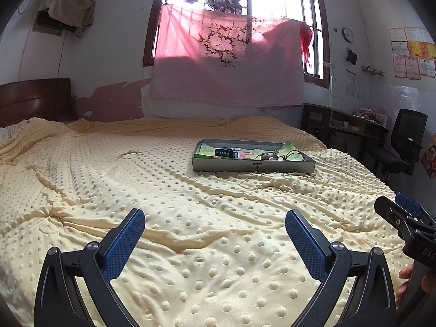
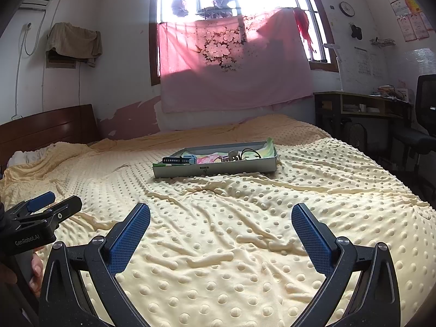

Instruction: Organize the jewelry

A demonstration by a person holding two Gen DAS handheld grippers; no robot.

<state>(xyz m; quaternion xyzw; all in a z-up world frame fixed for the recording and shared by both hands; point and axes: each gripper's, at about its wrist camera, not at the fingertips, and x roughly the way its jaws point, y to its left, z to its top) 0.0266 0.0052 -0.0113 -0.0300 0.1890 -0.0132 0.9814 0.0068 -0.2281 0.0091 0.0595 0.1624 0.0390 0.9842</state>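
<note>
While both tools hang low over the near part of the bed, the left gripper [image 1: 215,218] has its blue-padded fingers spread wide apart with nothing between them, and the right gripper [image 2: 220,212] is likewise spread wide and empty. Each shows at the edge of the other's view: the right one enters at the far right of the left wrist view, with fingertips of the person's hand [image 1: 406,280] below it on the handle. The shallow grey cardboard tray [image 1: 253,165] lies far ahead on the dotted yellow blanket [image 1: 190,245], well apart from both grippers, with rumpled folds of blanket in between. Inside the tray, a dark watch with a blue band [image 1: 226,153] lies toward the left, and a small tangle of metal pieces and a dark cord loop [image 1: 293,154] sits toward the right, too small to name further. Beyond the bed hangs a pink floral cloth [image 1: 229,62] under the window; a black office chair [image 1: 403,141] stands far right beside a dark desk [image 1: 340,121].
</note>
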